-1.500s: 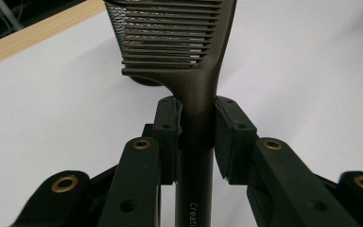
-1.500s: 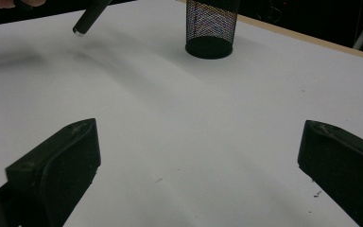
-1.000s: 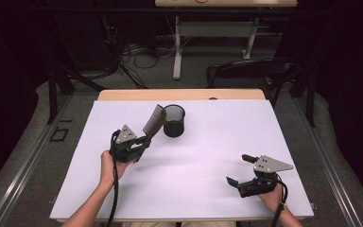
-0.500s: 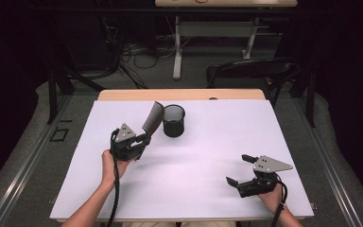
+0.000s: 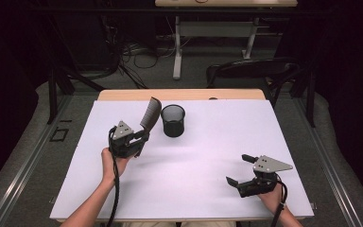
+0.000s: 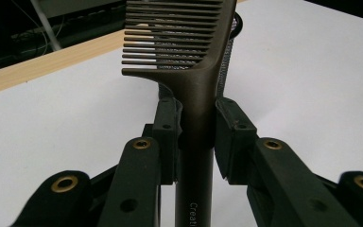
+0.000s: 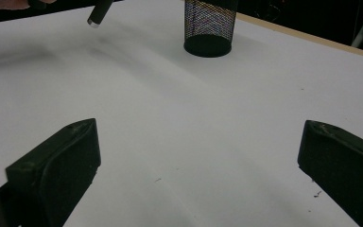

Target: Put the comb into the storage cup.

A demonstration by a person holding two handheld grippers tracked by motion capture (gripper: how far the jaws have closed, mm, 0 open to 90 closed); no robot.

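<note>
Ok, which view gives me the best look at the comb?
The left gripper view: the comb stands close up, its handle clamped between the jaws, teeth and handle lettering sharp, the mesh cup right behind it. The high view shows the comb small, raised beside the cup. The right gripper view catches just its handle end.

Dim room behind a white-topped rectangular table [image 5: 227,142].
Stood on grey carpet floor [image 5: 23,156]; backed by a black chair [image 5: 255,71], a pale-legged wooden desk [image 5: 217,28], tangled dark cables [image 5: 132,52].
</note>
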